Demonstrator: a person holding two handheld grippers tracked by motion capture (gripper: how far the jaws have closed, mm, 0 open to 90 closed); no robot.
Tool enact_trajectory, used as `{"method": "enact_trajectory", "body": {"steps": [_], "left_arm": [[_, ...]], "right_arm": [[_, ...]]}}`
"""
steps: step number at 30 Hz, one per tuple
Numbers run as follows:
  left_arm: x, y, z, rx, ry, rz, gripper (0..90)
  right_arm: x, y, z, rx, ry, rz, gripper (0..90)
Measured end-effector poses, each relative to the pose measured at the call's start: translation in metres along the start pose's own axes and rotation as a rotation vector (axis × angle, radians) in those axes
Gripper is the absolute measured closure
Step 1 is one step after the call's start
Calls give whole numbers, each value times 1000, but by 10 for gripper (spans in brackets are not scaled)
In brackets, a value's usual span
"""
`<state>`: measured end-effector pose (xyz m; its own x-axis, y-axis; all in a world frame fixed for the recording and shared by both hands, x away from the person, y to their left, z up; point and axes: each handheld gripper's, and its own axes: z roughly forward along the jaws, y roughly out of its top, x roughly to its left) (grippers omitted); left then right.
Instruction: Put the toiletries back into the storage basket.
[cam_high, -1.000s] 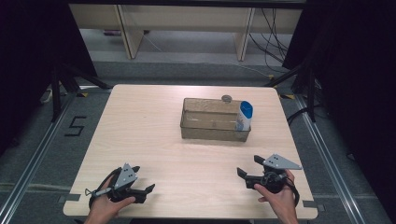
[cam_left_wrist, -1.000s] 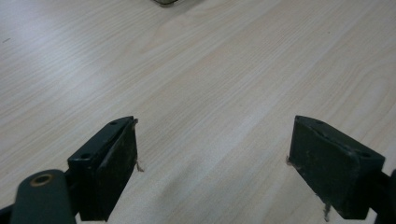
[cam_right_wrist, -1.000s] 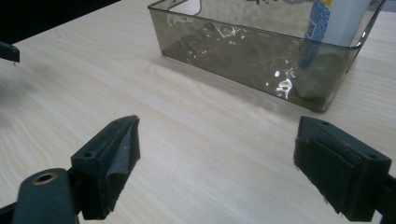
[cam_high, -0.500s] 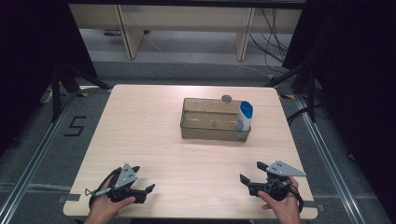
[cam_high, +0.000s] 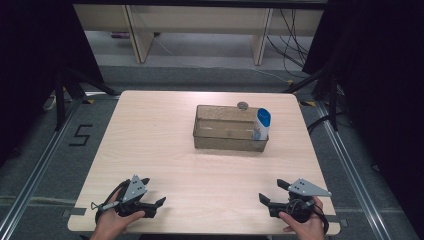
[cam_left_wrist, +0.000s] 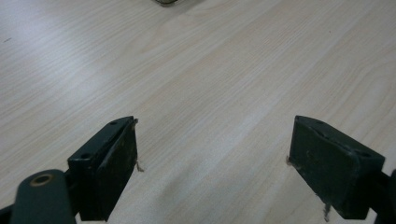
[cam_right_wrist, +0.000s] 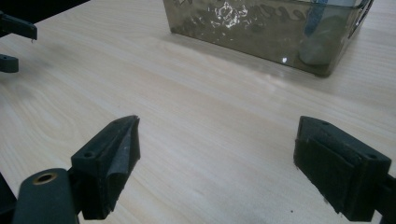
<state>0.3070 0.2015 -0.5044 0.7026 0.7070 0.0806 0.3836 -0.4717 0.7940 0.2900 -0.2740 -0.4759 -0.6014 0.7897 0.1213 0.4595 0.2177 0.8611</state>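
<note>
On the pale wooden counter (cam_high: 165, 145), toward its far right, a smoky clear bin (cam_high: 230, 129) is set, with a white bottle with a blue cap (cam_high: 261, 123) stood upright in its right end. Near the counter's front edge the left gripper (cam_high: 153, 205) and the right gripper (cam_high: 272, 194) are held well apart, each with its jaws spread wide and nothing between them.
</note>
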Motion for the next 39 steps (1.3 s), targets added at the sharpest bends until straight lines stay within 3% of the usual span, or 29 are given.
{"method": "enact_trajectory", "body": {"steps": [7, 8, 9, 10, 11, 12, 13, 15, 16, 17, 19, 20, 23, 24, 30, 36, 38, 39], "left_arm": [[0, 0, 0, -4, 5, -1, 151], [0, 0, 0, -4, 4, -1, 151], [-1, 0, 0, -6, 3, -4, 151], [-1, 0, 0, -4, 5, -3, 151], [0, 0, 0, -4, 5, -2, 151], [0, 0, 1, -4, 5, -1, 151], [-1, 0, 0, -4, 5, -2, 151], [-1, 0, 1, -11, 0, -11, 151], [-2, 0, 1, -13, -1, -12, 151], [-1, 0, 1, -7, 4, -5, 151], [-1, 0, 1, -2, 6, -3, 151], [-1, 0, 1, -3, 5, -3, 151], [-1, 0, 1, -4, 5, -3, 151], [-1, 0, 1, -3, 5, -2, 151], [-1, 0, 1, -3, 9, -3, 151], [0, -1, 1, 4, 7, 9, 151], [-1, -1, 1, -5, 7, -1, 151], [-1, -1, 1, -5, 10, -5, 151]], "right_arm": [[0, -5, -5, -13, -9, -19, 157], [3, -6, -6, -8, -1, 31, 157], [1, -6, -8, 4, -11, -1, 157], [1, -7, -8, 7, -2, -1, 157], [4, -8, -9, 7, -5, 38, 157], [2, -9, -10, 3, -9, 11, 157], [3, -9, -11, 12, -7, 31, 157], [0, -11, -11, 15, -19, -8, 157], [3, -12, -12, 32, -8, 40, 157], [1, -13, -11, 21, -18, 8, 157], [2, -14, -11, 31, -15, 34, 157], [1, -16, -11, 50, -10, 17, 157], [3, -17, -12, 52, -13, 39, 157], [0, -17, -12, 55, -21, -4, 157], [4, -20, -13, 68, -12, 44, 157], [2, -22, -17, 63, -23, 8, 157], [2, -23, -18, 64, -29, 12, 157], [5, -23, -18, 68, -19, 49, 157]]}}
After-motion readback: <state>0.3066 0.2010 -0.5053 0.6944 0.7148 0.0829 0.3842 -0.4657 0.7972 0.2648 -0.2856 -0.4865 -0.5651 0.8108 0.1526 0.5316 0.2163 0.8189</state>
